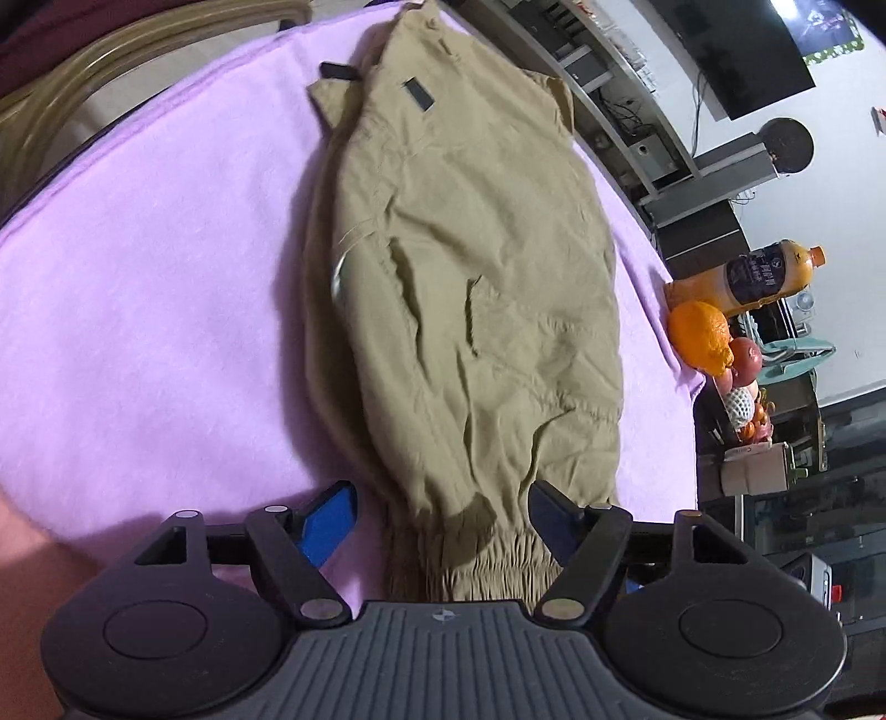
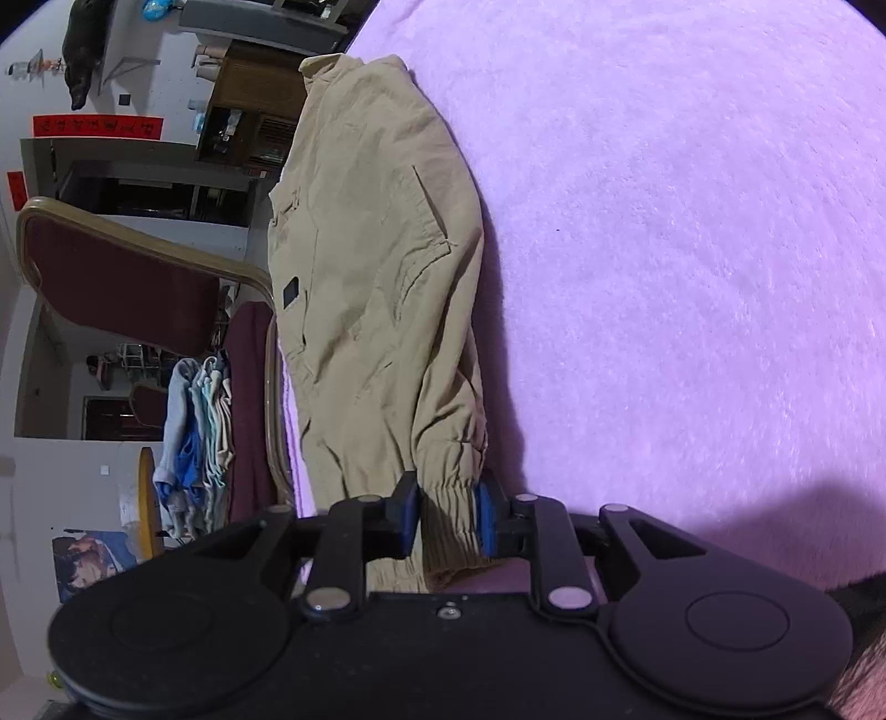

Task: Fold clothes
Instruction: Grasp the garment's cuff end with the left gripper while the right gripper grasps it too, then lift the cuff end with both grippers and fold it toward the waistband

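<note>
The left gripper [image 1: 440, 518] hangs low over a lilac cloth [image 1: 166, 277] that covers the worktop, its 2 blue-padded fingers [image 1: 329, 520] spread wide to either side of a khaki jacket [image 1: 470, 277]. The ribbed hem [image 1: 482, 559] of the jacket lies between the fingers, and neither pad is seen to press it.

In the right wrist view, the right gripper [image 2: 447, 520] is closed down on an elastic cuff [image 2: 451, 515], with the gathered fabric squeezed between its 2 blue pads [image 2: 487, 520]. The sleeve [image 2: 421, 310] runs from the cuff away along the jacket's body, lying on top of it beside the open stretch of lilac cloth.

The jacket lies flat and lengthwise on the cloth, hem nearest the left camera and collar [image 1: 421, 22] farthest. Creases cross its middle, and a small dark patch [image 1: 418, 94] sits near the collar end. A black tab [image 1: 335, 72] sticks out at the jacket's far left edge.

Past the cloth's right edge in the left view sit an orange [image 1: 700, 343], other fruit and a bottle of orange drink [image 1: 758, 279]. Farther back stand shelves and a dark screen [image 1: 736, 50] on a white wall.

In the right view, a chair [image 2: 127, 277] with maroon padding stands beyond the worktop's edge, with a stack of folded clothes [image 2: 194, 443] near it.
</note>
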`<move>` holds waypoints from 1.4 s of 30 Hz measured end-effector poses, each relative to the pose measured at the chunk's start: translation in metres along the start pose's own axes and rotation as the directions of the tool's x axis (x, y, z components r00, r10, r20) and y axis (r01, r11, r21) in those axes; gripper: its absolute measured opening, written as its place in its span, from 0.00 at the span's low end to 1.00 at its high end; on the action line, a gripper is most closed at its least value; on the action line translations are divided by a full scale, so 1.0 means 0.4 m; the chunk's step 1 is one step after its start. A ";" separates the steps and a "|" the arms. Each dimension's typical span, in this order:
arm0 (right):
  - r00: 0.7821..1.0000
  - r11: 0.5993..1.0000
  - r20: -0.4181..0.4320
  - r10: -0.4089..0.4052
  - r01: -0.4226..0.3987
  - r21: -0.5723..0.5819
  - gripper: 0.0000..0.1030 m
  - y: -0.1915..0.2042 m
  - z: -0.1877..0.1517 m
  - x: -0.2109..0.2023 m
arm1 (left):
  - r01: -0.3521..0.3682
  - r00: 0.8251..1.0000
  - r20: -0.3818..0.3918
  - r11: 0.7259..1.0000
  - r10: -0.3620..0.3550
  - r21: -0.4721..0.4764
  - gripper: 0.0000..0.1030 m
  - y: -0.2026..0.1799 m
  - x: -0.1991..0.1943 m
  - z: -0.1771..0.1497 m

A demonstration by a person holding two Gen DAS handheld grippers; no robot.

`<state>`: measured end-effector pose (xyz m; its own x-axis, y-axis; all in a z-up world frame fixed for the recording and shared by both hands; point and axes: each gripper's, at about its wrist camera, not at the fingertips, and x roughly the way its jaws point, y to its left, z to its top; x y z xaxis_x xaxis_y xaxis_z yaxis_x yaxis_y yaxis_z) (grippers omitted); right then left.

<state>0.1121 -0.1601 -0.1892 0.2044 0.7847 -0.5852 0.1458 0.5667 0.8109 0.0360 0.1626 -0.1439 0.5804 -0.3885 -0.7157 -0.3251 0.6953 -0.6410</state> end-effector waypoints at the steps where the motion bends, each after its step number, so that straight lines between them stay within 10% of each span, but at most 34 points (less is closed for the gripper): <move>1: 1.000 1.000 -0.002 0.001 -0.001 -0.002 0.22 -0.004 0.002 0.002 | -0.004 1.000 0.007 1.000 0.004 -0.002 0.66 0.001 0.006 0.004; 6: 1.000 1.000 -0.011 -0.003 0.003 -0.013 0.29 -0.029 0.006 0.014 | -0.022 1.000 0.018 0.999 0.022 0.029 0.27 -0.008 0.023 0.003; 12: 0.997 0.994 -0.009 0.083 -0.083 -0.063 0.50 -0.028 0.002 0.013 | -0.005 1.000 -0.001 0.996 0.005 0.085 0.55 -0.033 0.041 0.001; 14: 0.997 0.991 0.001 0.079 -0.079 -0.109 0.57 -0.005 -0.006 0.017 | -0.021 1.000 -0.007 0.992 0.022 0.124 0.46 -0.051 0.048 0.002; 17: 0.998 0.979 0.033 -0.059 0.064 -0.193 0.20 0.037 -0.017 0.035 | -0.074 0.996 -0.032 0.985 0.080 0.159 0.17 -0.069 0.056 0.009; 21: 0.996 0.983 0.052 -0.069 0.077 -0.167 0.18 0.092 -0.025 -0.008 | -0.021 0.999 -0.048 0.995 0.026 0.100 0.12 -0.074 0.004 -0.009; 30: 0.997 0.980 0.056 -0.048 0.058 -0.189 0.19 0.177 -0.136 -0.203 | 0.126 0.987 -0.096 0.991 -0.130 -0.045 0.12 -0.077 -0.136 -0.101; 34: 0.994 0.990 0.021 -0.103 0.105 -0.093 0.19 0.107 -0.171 -0.188 | 0.086 0.983 -0.154 0.993 -0.097 -0.079 0.13 -0.036 -0.092 -0.148; 42: 1.000 0.999 -0.012 -0.002 0.003 0.037 0.19 0.049 -0.167 -0.172 | 0.123 0.968 -0.212 0.991 -0.133 -0.062 0.58 -0.009 -0.047 -0.185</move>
<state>0.0362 -0.1863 -0.1333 0.1921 0.7865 -0.5869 0.1816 0.5592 0.8089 -0.0290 0.1227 -0.1487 0.4470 -0.5967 -0.6664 -0.2971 0.6037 -0.7398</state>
